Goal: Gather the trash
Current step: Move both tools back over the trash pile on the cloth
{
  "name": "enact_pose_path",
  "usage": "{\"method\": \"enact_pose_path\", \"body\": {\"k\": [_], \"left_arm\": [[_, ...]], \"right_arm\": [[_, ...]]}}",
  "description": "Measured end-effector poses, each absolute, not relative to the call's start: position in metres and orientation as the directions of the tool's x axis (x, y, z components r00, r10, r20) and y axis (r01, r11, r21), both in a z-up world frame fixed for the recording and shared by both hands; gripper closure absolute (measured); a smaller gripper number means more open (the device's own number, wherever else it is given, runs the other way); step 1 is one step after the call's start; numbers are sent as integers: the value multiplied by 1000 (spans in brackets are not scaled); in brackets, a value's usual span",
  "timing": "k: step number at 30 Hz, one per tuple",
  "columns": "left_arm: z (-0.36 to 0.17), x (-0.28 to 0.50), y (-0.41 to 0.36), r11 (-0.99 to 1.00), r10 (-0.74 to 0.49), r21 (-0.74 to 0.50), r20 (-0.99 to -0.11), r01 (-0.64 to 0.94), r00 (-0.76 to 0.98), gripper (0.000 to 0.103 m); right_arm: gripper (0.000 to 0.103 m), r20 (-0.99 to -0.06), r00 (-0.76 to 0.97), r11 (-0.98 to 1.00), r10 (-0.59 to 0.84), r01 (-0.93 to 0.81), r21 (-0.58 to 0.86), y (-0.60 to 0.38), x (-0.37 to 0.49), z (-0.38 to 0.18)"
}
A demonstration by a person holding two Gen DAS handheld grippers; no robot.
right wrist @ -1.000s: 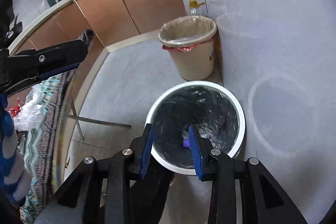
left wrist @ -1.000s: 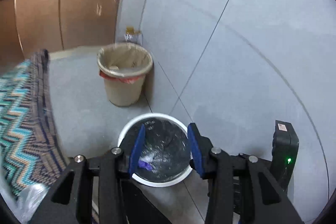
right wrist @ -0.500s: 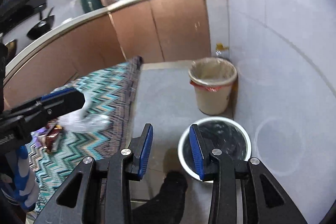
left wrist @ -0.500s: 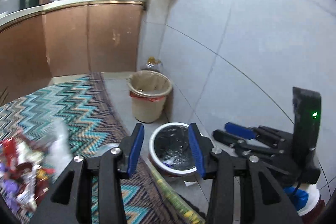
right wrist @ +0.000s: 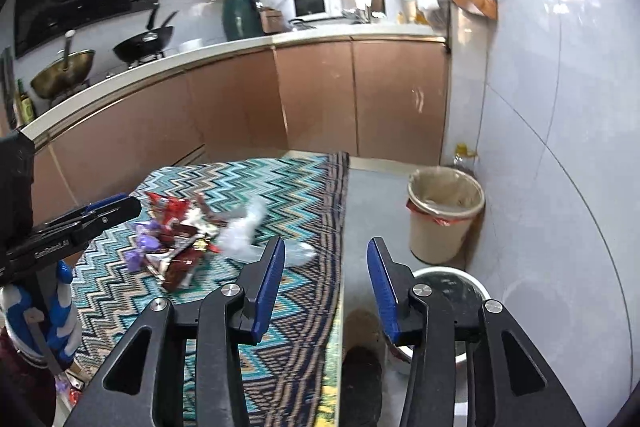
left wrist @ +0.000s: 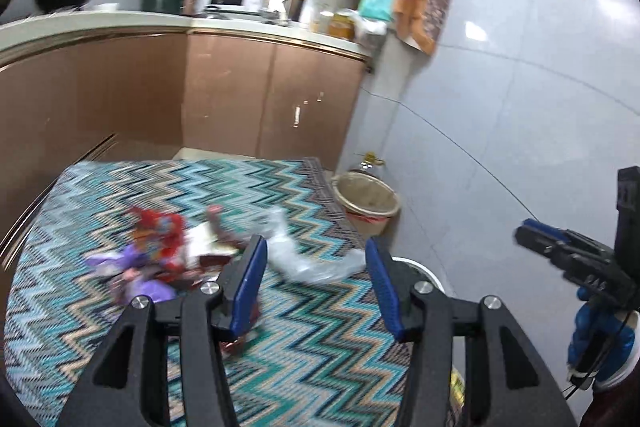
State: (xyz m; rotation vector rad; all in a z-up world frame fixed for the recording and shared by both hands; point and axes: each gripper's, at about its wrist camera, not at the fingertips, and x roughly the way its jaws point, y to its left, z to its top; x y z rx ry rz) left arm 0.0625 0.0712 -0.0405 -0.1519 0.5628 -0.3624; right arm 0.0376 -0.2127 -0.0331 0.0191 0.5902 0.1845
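Left gripper (left wrist: 314, 281) and right gripper (right wrist: 326, 283), both with blue-padded fingers spread apart and holding nothing, above a counter covered by a teal zigzag-patterned cloth (right wrist: 288, 187). A heap of red and purple snack wrappers (right wrist: 172, 243) lies on the cloth, touching a crumpled clear plastic bag (right wrist: 248, 227) on its right. On the grey floor beyond the counter edge stand a white-rimmed bin lined with black plastic (right wrist: 476, 283), below the right gripper, and farther off a beige bin lined with a tan bag (right wrist: 446, 215), against the tiled wall
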Motion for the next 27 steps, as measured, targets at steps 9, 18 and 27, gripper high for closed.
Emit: {"method": "enact_pose_path", "body": {"k": [9, 18, 27], "left_arm": [[-64, 42, 171, 979, -200, -134, -518, 152, 832, 54], [-112, 59, 210, 982, -186, -124, -576, 139, 796, 54], [-146, 94, 197, 966, -239, -81, -632, 244, 737, 54]], "right_arm": [[54, -546, 791, 957, 275, -282, 74, -165, 28, -25], [52, -631, 676, 909, 381, -397, 123, -107, 67, -63], [49, -706, 571, 878, 419, -452, 156, -63, 110, -99]]}}
